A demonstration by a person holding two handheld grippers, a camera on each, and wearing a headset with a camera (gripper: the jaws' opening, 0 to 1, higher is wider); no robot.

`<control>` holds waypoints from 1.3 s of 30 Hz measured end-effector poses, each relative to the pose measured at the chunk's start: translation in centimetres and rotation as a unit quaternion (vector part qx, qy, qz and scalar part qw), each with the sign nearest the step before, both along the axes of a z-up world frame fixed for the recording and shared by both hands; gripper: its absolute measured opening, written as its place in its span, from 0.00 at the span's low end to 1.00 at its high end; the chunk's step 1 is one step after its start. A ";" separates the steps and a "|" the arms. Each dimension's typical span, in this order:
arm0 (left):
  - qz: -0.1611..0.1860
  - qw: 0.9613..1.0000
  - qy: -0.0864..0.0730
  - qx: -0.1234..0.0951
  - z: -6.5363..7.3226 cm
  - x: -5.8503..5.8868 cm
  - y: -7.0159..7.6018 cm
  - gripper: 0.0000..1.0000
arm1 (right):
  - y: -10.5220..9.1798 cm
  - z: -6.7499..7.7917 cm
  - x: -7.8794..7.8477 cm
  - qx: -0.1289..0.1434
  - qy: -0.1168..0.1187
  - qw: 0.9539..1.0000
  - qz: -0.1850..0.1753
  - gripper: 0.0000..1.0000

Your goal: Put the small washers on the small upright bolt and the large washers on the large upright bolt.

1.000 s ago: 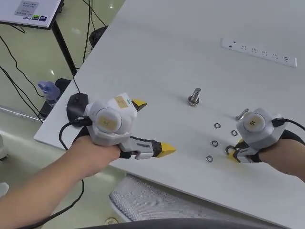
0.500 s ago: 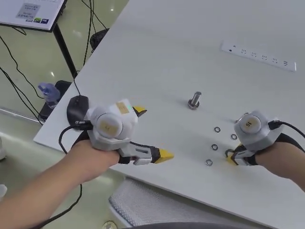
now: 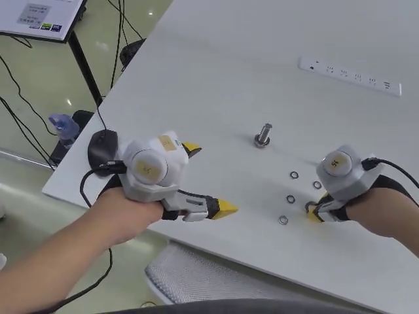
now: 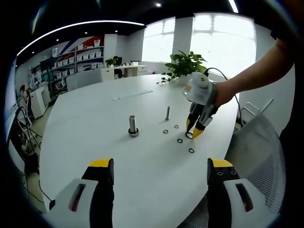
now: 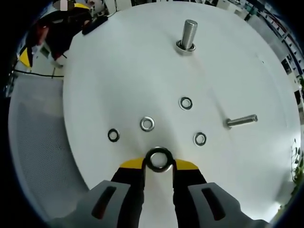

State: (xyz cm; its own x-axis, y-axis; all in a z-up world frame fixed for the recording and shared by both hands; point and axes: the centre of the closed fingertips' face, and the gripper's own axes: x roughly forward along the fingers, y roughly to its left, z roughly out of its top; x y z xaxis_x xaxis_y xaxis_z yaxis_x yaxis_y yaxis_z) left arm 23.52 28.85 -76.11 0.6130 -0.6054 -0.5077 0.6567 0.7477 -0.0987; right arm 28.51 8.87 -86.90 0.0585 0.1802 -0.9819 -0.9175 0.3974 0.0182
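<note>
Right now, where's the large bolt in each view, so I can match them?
Head view: large bolt just above centre, up-left of the right gripper.
Left gripper view: bolt centre-left, left of the loose washers.
Right gripper view: bolt at top, right of centre.
Landmark: the large washer between the right gripper's jaws, loose washers between it and the bolt.

head: above, down at table [image 3: 216, 59] | left: low, far, across it | right: close overhead | shared: large bolt [image 3: 262, 135]
</note>
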 end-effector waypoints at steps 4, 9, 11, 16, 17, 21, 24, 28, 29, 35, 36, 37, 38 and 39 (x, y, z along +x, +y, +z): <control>-0.002 1.000 0.002 0.001 -0.1 -0.1 0.0 0.80 | -0.1 0.0 -0.2 0.002 0.001 1.000 0.002 0.21; 0.000 1.000 0.001 -0.003 0.0 -0.2 0.0 0.79 | -0.5 0.1 -0.4 0.001 0.007 1.000 0.000 0.22; 0.001 1.000 0.002 0.001 -0.1 -0.2 0.1 0.79 | -0.7 0.3 -0.4 0.001 0.008 1.000 -0.001 0.22; 0.004 1.000 0.003 0.001 -0.1 -0.3 0.1 0.79 | -0.8 1.3 -0.4 0.001 0.007 1.000 0.001 0.22; 0.004 1.000 0.003 0.000 -0.1 -0.3 0.1 0.79 | -0.8 1.6 -0.3 0.002 0.007 1.000 0.002 0.22; 0.006 1.000 0.002 0.002 0.0 -0.3 0.1 0.79 | -0.4 2.8 0.1 0.008 0.010 1.000 0.001 0.22; 0.009 1.000 -0.001 -0.002 0.2 -0.2 0.1 0.80 | 0.0 3.6 0.5 0.010 0.003 1.000 0.004 0.22; 0.008 1.000 0.000 0.004 0.2 -0.4 0.1 0.82 | 0.5 4.5 0.7 0.011 -0.002 1.000 0.011 0.22; 0.009 1.000 0.001 0.003 0.2 -0.4 0.1 0.83 | 0.6 4.7 0.8 0.011 -0.002 1.000 0.012 0.22; 0.011 1.000 -0.004 0.002 0.5 -0.6 0.0 0.89 | 1.3 6.1 1.5 0.016 0.000 1.000 0.021 0.22; 0.011 1.000 -0.003 0.001 0.5 -0.6 0.0 0.88 | 1.4 6.3 1.6 0.015 -0.001 1.000 0.023 0.22; 0.012 1.000 -0.003 0.000 0.5 -0.6 0.0 0.88 | 1.5 6.5 1.8 0.013 -0.002 0.999 0.029 0.22; 0.014 1.000 -0.003 0.001 0.5 -0.7 0.1 0.88 | 1.7 6.7 2.0 0.014 -0.003 0.999 0.030 0.22; 0.013 1.000 -0.002 0.002 0.5 -0.7 0.1 0.88 | 1.9 6.9 2.2 0.015 -0.004 0.999 0.032 0.22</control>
